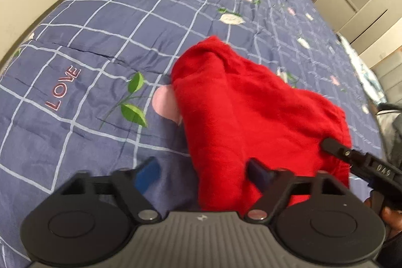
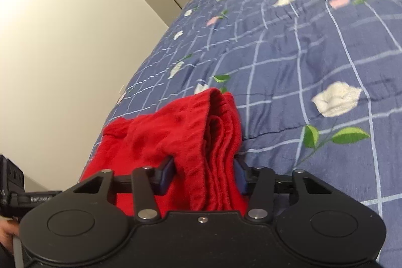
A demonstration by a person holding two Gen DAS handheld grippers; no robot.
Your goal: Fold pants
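My right gripper [image 2: 203, 175] clamps a thick bunch of the red pants [image 2: 176, 142], several layers pinched between its pads. My left gripper [image 1: 203, 167] is parted: one finger lies on the near left edge of the pants, the other over the bed [image 1: 75, 47], so nothing is pinched there. The pants sit bunched on the near part of the bed. I should close the left on that edge, then lift both evenly so the cloth hangs flat.

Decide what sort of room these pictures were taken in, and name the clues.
Most likely a bedroom. A quilt with a flower pattern and the word LOVE covers a wide bed, cupboard doors stand behind it, and red pants lie on top.
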